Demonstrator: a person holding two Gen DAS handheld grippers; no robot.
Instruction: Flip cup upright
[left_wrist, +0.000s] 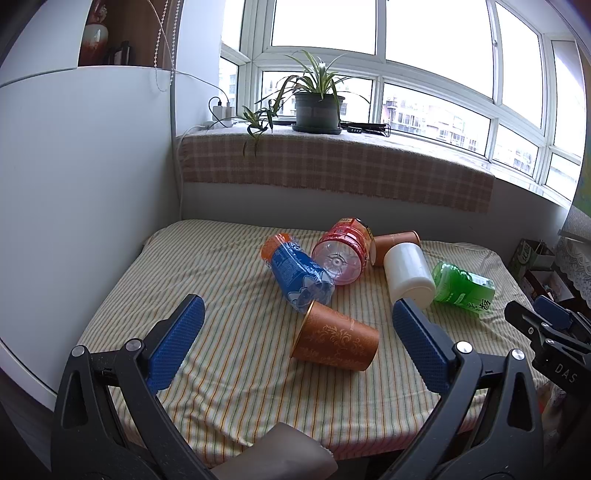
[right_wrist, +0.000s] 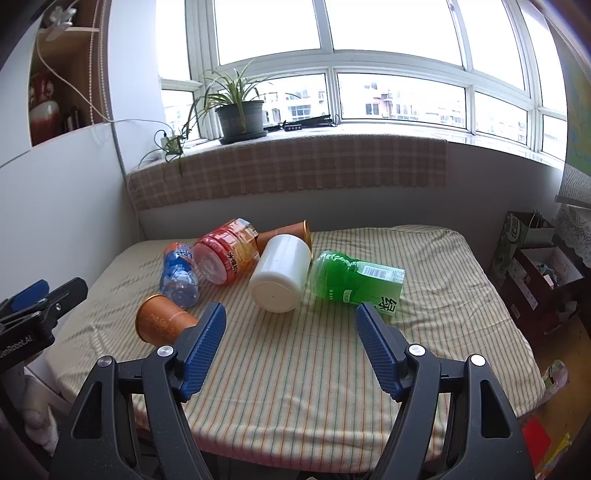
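Observation:
An orange paper cup (left_wrist: 336, 341) with a gold rim lies on its side on the striped tablecloth, between and just beyond my left gripper (left_wrist: 299, 306), which is open and empty. In the right wrist view the same orange cup (right_wrist: 162, 323) lies at the left, partly behind the left finger of my right gripper (right_wrist: 291, 310), also open and empty. A white cup (right_wrist: 280, 273) lies on its side straight ahead of the right gripper, base toward me. A second orange cup (left_wrist: 397, 242) lies behind it, mostly hidden.
Cut bottles lie on the cloth among the cups: a blue-and-orange one (left_wrist: 295, 273), a red one (left_wrist: 341, 254) and a green one (right_wrist: 354, 282). A potted plant (left_wrist: 317, 107) stands on the windowsill. Bags and boxes (right_wrist: 535, 266) sit beside the table at right.

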